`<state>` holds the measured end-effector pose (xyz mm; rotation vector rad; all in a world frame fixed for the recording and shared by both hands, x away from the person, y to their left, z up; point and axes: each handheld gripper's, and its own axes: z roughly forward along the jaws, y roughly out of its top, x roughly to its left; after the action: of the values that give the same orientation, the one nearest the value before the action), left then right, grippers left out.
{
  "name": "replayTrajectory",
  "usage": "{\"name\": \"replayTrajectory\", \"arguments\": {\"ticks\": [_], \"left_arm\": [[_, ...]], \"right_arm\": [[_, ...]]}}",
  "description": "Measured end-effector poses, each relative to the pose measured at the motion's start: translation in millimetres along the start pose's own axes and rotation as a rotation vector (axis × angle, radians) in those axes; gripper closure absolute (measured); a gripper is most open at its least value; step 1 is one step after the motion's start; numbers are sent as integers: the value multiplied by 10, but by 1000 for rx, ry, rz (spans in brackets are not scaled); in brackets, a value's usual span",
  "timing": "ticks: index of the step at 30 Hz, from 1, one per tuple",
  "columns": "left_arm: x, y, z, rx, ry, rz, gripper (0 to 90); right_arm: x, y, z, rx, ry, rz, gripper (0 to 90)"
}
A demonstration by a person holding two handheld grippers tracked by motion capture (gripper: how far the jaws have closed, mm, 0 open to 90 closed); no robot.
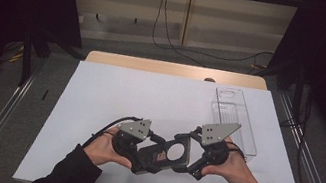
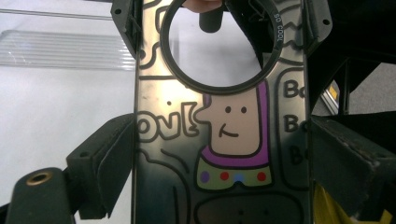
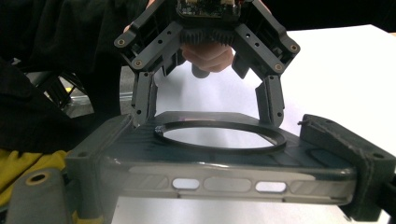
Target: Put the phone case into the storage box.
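A dark phone case (image 1: 166, 154) with a round ring on its back hangs a little above the white sheet, held between both grippers. In the left gripper view its cartoon print (image 2: 233, 140) faces me, and my left gripper (image 2: 222, 158) is shut on its two long sides. In the right gripper view the case (image 3: 219, 179) lies flat, an edge with slot cutouts towards me. My right gripper (image 3: 224, 163) is shut on its corners, and the left gripper (image 3: 208, 107) clamps the far end. From above, the left gripper (image 1: 152, 154) and right gripper (image 1: 187, 149) face each other.
A clear plastic tray (image 1: 235, 118) lies on the sheet at the right, behind the right hand, and appears again in the left gripper view (image 2: 65, 49). The white sheet (image 1: 150, 94) covers most of the wooden table (image 1: 175, 69). Metal rails run along both sides.
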<state>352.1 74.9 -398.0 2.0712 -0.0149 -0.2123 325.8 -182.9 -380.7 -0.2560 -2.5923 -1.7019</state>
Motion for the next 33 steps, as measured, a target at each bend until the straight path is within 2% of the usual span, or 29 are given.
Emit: {"name": "replayTrajectory", "arguments": {"ticks": [6,12,19,23,26,33], "left_arm": [[-26,3,12,5,25,-9,113],[-26,7,-5,-8,61,-56,41],[-36,16,-70,-15,98,-63,39],[-62,14,-90,-19,160,-65,49],[-63,10,-112,-22,177,-74,48],[-90,0,-159,-12,252,-87,43]], "right_arm": [[-4,-3,-14,3,-3,13,118],[-5,-1,-34,8,-20,21,120],[-27,-9,-97,0,-50,47,119],[-40,-15,-131,-5,-89,64,119],[-39,-15,-136,4,-99,82,119],[-45,-19,-163,2,-132,111,119]]}}
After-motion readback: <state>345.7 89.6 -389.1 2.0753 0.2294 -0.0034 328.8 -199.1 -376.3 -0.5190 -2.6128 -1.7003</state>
